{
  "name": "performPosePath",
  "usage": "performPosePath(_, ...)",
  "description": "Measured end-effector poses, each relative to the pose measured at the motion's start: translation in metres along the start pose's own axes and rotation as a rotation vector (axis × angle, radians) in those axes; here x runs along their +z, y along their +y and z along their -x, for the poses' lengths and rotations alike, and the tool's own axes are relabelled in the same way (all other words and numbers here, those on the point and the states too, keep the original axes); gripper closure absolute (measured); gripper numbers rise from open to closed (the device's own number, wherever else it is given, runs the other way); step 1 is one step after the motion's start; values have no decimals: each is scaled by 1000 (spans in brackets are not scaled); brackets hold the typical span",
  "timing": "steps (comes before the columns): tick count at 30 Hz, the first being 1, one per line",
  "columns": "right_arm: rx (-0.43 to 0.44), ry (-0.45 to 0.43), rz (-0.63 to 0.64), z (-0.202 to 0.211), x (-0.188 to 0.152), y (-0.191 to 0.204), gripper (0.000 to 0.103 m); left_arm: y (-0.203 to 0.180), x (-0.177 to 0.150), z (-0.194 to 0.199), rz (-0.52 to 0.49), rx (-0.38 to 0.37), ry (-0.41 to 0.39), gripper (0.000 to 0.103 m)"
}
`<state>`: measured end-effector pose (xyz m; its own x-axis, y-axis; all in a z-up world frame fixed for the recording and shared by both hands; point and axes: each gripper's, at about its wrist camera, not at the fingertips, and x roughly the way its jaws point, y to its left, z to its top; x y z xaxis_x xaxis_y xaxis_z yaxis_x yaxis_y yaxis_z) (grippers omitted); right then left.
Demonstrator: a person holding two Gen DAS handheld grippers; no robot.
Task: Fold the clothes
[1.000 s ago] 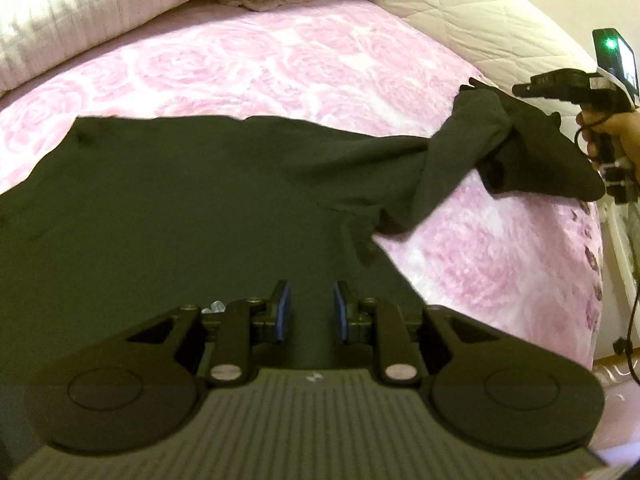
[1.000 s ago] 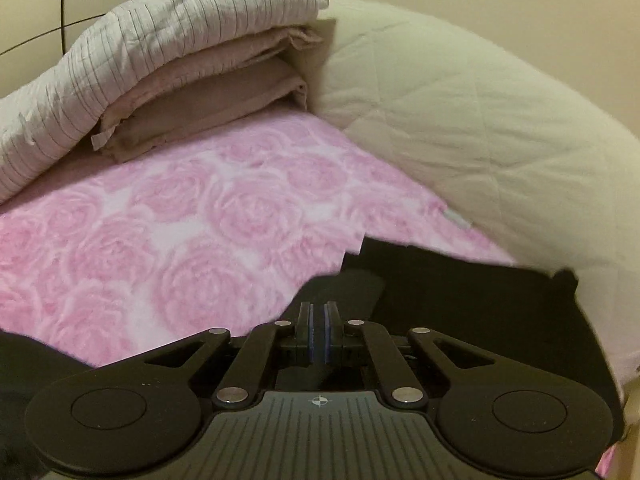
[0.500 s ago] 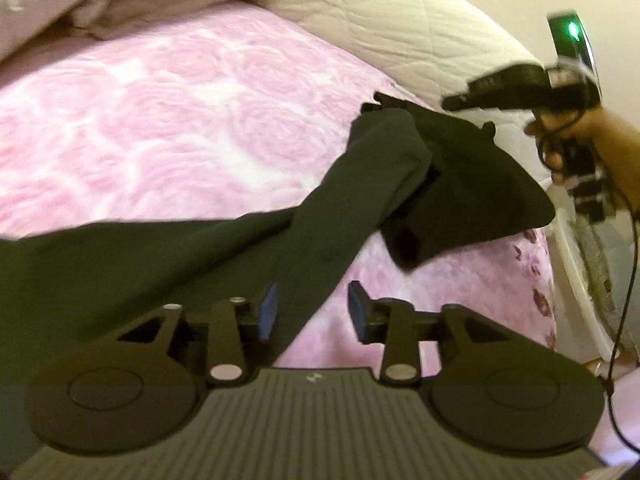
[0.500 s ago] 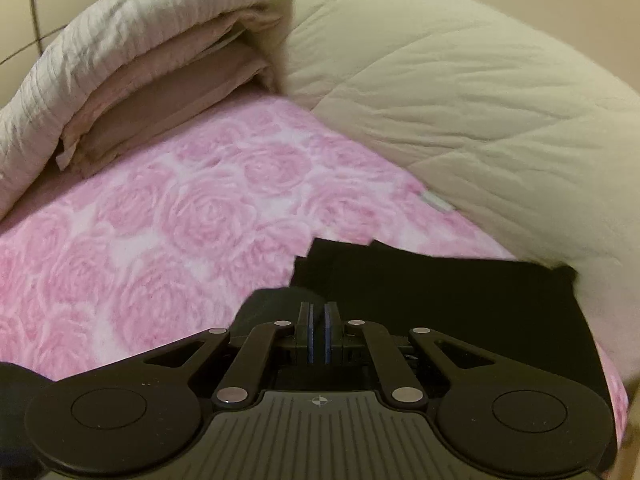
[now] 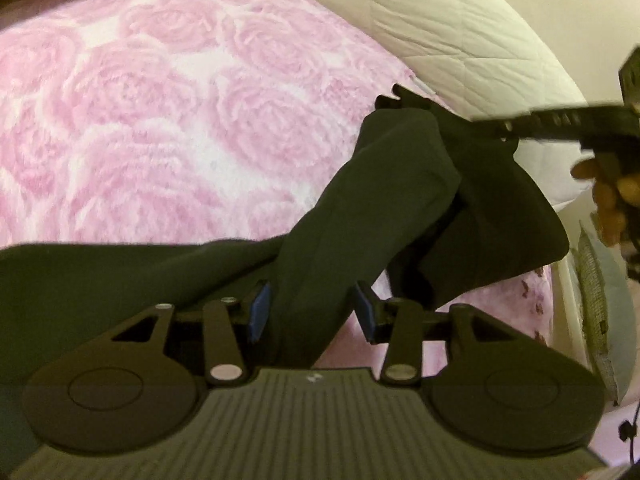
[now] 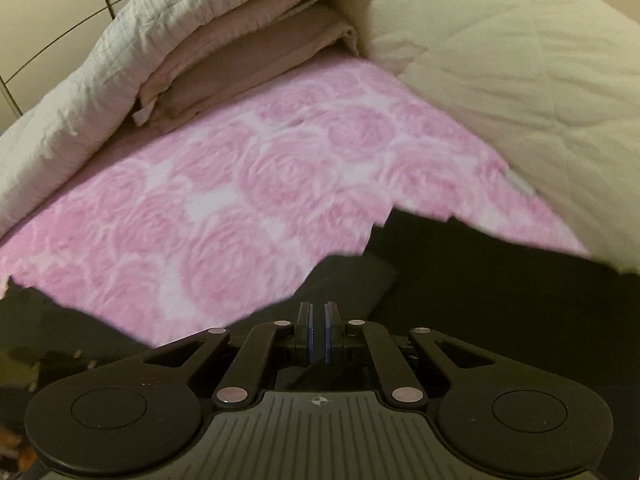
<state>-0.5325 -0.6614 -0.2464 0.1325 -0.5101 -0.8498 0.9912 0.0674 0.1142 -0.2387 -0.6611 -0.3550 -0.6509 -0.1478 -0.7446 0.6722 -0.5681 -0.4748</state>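
Presently the left gripper (image 5: 310, 312) is seen at the lower centre of the left wrist view with its blue-padded jaws apart; a band of the black soft-knit garment (image 5: 360, 208) runs up between them, and no pad is seen pressing on it. These jaws have just been opening, with the cloth between them throughout. In the right wrist view the right gripper (image 6: 318, 332) is seen with its pads brought together, and black cloth is spread around and beyond its tips; a pinch on the bunched sleeve end is suggested by the lifted cloth at the upper right of the left wrist view, where the same tool (image 5: 560, 122) and the hand (image 5: 608, 200) behind it are visible.

The step in hand is judged to be the straightening of one sleeve: its end is held up while its length is released. A lower regrasp by the left jaws is called for next, or the sleeve must be carried across the body by the right hand and laid flat, without twist.

The garment lies on a pink rose-patterned fleece bedspread (image 6: 248, 184). A cream quilted duvet (image 6: 520, 80) is heaped at the upper right, and folded grey and beige bedding (image 6: 208, 40) is stacked at the upper left, before a pale wall.
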Motion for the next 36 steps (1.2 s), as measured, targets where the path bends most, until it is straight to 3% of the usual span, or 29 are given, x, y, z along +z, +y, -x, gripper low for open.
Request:
performPosePath(8, -63, -44, 137, 35, -19, 11, 100, -10, 7, -4, -6, 25, -27, 64)
performPosePath(15, 81, -83, 212, 6, -12, -15, 100, -20, 19, -8, 34, 94, -45, 64)
performPosePath(22, 158, -81, 183, -8, 26, -58, 100, -26, 29, -28, 65, 125, 32, 62)
performPosePath(29, 228, 14, 121, -30, 59, -95, 100, -7, 58, -63, 134, 12, 160, 59)
performPosePath(30, 241, 37, 116, -36, 65, -97, 100, -6, 63, -68, 140, -10, 177, 62)
performPosePath(32, 282, 102, 120, -53, 76, -95, 100, -10, 69, -71, 119, -55, 195, 85)
performPosePath(33, 291, 130, 139, -61, 81, -91, 100, -15, 71, -69, 96, -66, 190, 102)
performPosePath(36, 258, 162, 248, -78, 91, -71, 100, -36, 71, -44, 33, -49, 93, 103)
